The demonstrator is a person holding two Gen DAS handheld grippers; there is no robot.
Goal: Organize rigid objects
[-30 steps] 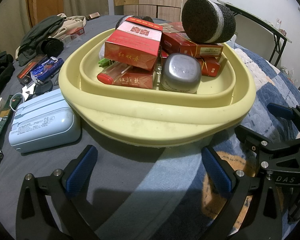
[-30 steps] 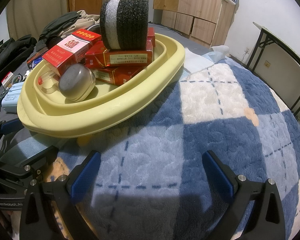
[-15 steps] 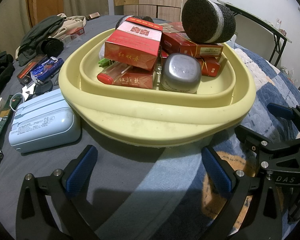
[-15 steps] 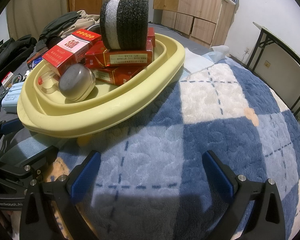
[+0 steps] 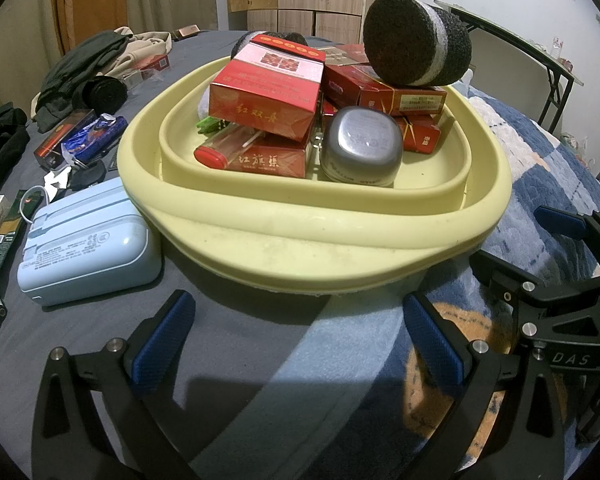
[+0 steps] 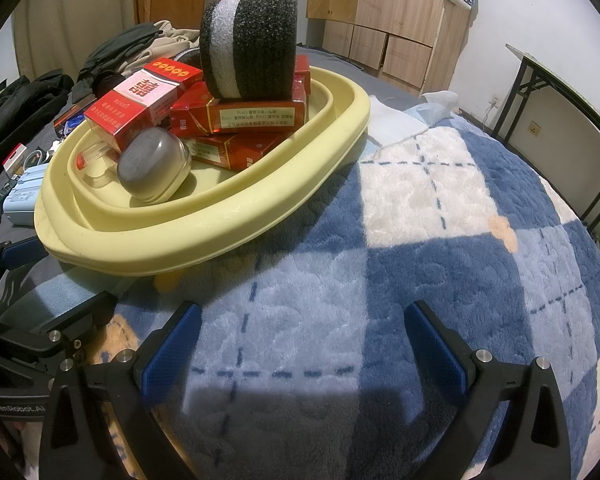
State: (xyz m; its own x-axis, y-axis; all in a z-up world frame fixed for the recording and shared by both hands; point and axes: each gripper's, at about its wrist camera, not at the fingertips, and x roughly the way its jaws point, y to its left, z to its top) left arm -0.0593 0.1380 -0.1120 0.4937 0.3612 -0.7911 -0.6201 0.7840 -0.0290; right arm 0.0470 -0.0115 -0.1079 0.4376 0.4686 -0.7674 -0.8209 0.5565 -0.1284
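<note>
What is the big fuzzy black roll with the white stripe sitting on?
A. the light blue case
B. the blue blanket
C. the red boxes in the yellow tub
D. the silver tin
C: the black foam roll lies on its side on top of the stacked red boxes inside the yellow tub, clear of the blanket, the light blue case and the silver tin.

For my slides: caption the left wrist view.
Open left gripper faces a yellow basin piled with red boxes, beside a light blue case.
</note>
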